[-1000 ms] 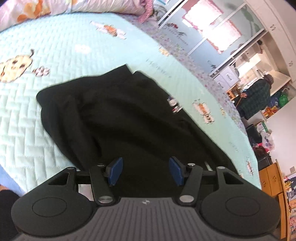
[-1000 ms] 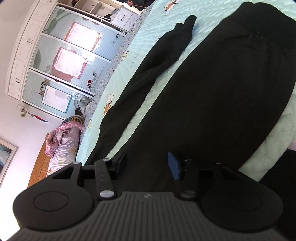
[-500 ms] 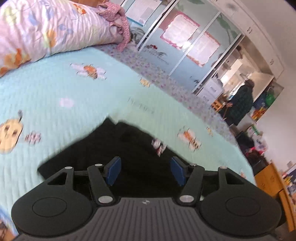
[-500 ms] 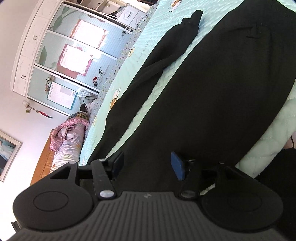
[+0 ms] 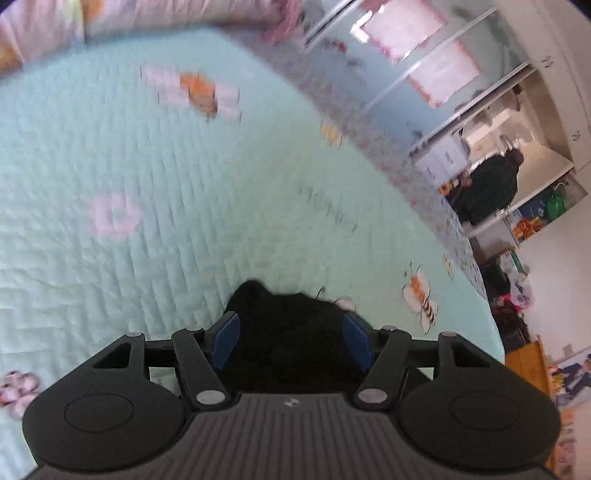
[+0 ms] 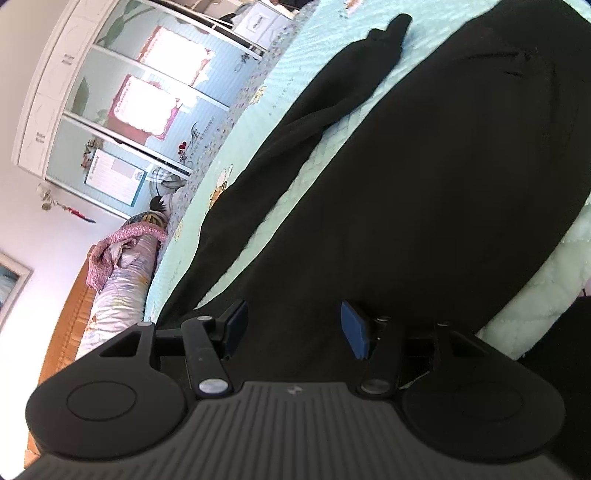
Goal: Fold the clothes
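A black garment lies spread on the mint quilted bedspread, one long sleeve stretched out toward the far edge. In the left wrist view only a rounded end of the garment shows. It lies under and between the fingers of my left gripper, whose jaws are opening; the blue pads do not press on the cloth. My right gripper hovers low over the garment's broad body, open, with its pads apart and nothing pinched.
Flowered pillows line the head of the bed, with a rolled quilt and a wooden headboard. A mirrored wardrobe stands beyond the bed. A person in dark clothes stands in the far doorway. The bed's near edge is at the right.
The left gripper has swept across the garment toward its end, so much less black cloth shows, and its jaws stand wider. The right gripper has stayed put, its jaws slightly wider.
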{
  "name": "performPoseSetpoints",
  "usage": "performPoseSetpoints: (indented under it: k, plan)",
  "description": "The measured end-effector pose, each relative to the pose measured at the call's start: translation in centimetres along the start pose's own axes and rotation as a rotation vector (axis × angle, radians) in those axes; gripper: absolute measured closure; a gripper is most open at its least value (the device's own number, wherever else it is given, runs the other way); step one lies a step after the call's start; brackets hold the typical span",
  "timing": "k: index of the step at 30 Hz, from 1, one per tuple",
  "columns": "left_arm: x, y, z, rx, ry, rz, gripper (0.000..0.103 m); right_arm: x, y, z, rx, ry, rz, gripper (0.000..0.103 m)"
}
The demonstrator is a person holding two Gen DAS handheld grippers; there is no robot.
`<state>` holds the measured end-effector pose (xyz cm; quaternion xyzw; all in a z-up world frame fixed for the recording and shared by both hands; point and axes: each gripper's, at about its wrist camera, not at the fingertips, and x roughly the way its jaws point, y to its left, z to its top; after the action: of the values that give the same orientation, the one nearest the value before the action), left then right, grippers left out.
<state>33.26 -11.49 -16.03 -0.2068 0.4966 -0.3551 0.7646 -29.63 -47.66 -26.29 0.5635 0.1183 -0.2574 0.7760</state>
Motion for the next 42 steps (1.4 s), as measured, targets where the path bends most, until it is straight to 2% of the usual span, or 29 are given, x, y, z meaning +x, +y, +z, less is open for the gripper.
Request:
performPoseSetpoints:
  k: [3, 7, 10, 11, 15, 18, 20, 23, 31, 36, 39, 41, 42]
  plan:
    - [2.4, 1.8, 0.4, -0.090, 0.067, -0.062, 0.038, 0.0, -0.5, 0.2, 0.082, 0.000, 0.001, 0.043]
    - [4.5, 2.2, 1.5, -0.123, 0.124, -0.104, 0.038, 0.2, -0.8, 0.0, 0.138, -0.024, 0.011, 0.041]
    - [4.4, 1.3, 2.1, -0.080, 0.109, -0.023, 0.038, 0.3, -0.7, -0.3, 0.132, -0.047, 0.032, 0.034]
    - [4.2, 1.2, 2.2, -0.071, 0.105, -0.012, 0.038, 0.2, -0.6, -0.5, 0.114, -0.049, 0.034, 0.034]
    - [4.0, 1.9, 2.8, -0.073, 0.104, -0.046, 0.037, -0.2, -1.0, -0.8, 0.069, -0.038, 0.058, 0.034]
    - [4.0, 2.6, 3.7, -0.068, 0.071, 0.026, 0.037, -0.3, -1.1, -0.7, 0.071, -0.041, 0.066, 0.034]
    - [4.3, 3.2, 4.2, -0.106, 0.072, -0.020, 0.037, -0.3, -1.0, -0.8, 0.065, -0.045, 0.060, 0.034]
    - [5.5, 3.1, 3.9, -0.102, 0.144, -0.070, 0.037, -0.1, -0.8, -0.7, 0.068, -0.049, 0.054, 0.034]
    - [8.0, 2.0, 3.9, -0.062, 0.247, -0.066, 0.035, 0.3, -0.3, -0.7, 0.051, -0.048, 0.039, 0.034]
    - [8.2, 2.8, 4.0, -0.078, 0.247, -0.096, 0.036, 0.5, 0.0, -0.7, 0.047, -0.052, 0.037, 0.034]
    - [7.6, 3.1, 3.7, -0.084, 0.224, -0.126, 0.045, 0.7, 0.1, -0.7, 0.045, -0.053, 0.037, 0.034]
    - [7.1, 3.3, 3.4, -0.090, 0.209, -0.154, 0.059, 0.8, 0.1, -0.7, 0.045, -0.054, 0.037, 0.034]
    - [7.1, 3.5, 3.3, -0.090, 0.208, -0.145, 0.060, 0.8, 0.1, -0.7, 0.045, -0.054, 0.038, 0.034]
